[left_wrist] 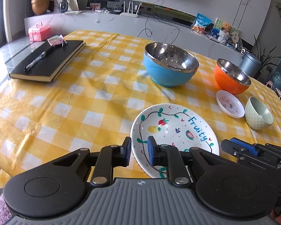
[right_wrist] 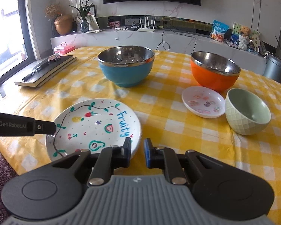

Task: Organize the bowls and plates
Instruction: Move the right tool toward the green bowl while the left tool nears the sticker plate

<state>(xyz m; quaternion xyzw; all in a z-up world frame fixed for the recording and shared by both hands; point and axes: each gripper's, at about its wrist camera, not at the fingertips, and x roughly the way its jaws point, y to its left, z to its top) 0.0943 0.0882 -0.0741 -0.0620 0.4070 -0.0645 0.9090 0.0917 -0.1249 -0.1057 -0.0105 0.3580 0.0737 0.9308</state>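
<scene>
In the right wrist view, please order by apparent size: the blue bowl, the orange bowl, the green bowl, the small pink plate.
1. blue bowl
2. orange bowl
3. green bowl and small pink plate: these look alike in width, so unranked. The green bowl lies nearer the camera, which enlarges it.

Your table count: three bowls, two plates.
You have a blue bowl (right_wrist: 125,67), an orange bowl (right_wrist: 214,71), a green bowl (right_wrist: 247,111), one fruit-painted plate (right_wrist: 95,125), one small sticker plate (right_wrist: 203,101), one black notebook (left_wrist: 46,61).
</scene>
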